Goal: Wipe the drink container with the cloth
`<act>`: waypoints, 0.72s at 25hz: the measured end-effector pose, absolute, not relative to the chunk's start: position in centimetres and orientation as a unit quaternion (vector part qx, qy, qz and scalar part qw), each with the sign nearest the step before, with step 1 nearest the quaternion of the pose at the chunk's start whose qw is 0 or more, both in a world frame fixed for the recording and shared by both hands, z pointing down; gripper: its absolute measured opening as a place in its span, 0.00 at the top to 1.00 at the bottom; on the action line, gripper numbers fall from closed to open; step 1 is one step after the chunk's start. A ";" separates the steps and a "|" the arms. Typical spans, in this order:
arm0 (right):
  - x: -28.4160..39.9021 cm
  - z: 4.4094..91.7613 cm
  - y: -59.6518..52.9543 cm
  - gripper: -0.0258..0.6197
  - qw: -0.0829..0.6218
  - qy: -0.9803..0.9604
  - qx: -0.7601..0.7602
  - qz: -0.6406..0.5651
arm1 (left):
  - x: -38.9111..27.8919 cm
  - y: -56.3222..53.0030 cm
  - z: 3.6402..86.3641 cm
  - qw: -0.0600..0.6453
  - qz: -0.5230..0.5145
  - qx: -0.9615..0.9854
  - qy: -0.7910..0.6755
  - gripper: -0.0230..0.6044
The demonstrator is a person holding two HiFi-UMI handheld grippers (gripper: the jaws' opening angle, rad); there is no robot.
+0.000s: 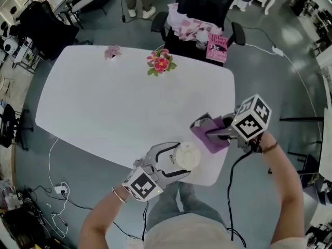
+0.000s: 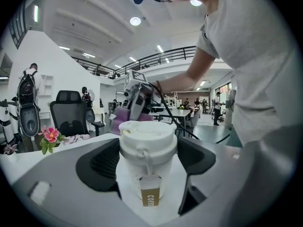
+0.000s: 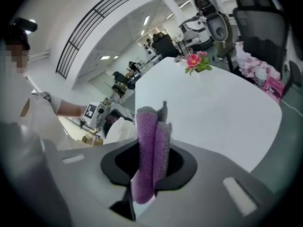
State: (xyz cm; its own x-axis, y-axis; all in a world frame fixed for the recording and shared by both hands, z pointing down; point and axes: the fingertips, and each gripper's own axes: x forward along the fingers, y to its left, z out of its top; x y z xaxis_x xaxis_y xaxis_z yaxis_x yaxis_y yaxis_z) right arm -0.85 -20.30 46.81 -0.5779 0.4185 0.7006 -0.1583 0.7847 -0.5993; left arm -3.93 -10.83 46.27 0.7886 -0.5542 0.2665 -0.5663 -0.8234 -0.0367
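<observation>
Tabletop (image 1: pixel 129 102); left tool (image 2: pixel 147 161) tight around cup (image 2: pixel 147 138)

White drink container (image 2: pixel 147 148), purple cloth (image 3: pixel 149 155), white table (image 1: pixel 114 102), pink flowers (image 1: pixel 161 62)

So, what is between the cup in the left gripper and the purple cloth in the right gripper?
Nothing stands there. In the head view, only a short bare strip of the white table separates the cup from the cloth.

One table (image 1: pixel 129 102), one cup (image 1: pixel 188 154), one cloth (image 1: pixel 211 143), two flowers (image 1: pixel 161 62) (image 1: pixel 112 51), two grippers (image 1: pixel 176 161) (image 1: pixel 207 134) and one chair (image 1: pixel 199 4) beside that table are showing.
</observation>
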 end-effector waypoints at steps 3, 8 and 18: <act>-2.3 45.4 -20.5 0.86 0.476 -0.820 -0.127 0.293 | -4.0 -11.0 46.0 0.022 0.125 0.948 -0.291 0.35; -4.1 44.7 -20.6 0.86 0.509 -0.796 -0.191 0.264 | -4.1 -10.6 46.6 0.024 0.133 0.953 -0.272 0.35; -6.4 46.3 -18.7 0.86 0.557 -0.733 -0.304 0.246 | -3.9 -10.5 46.5 0.018 0.133 0.958 -0.255 0.35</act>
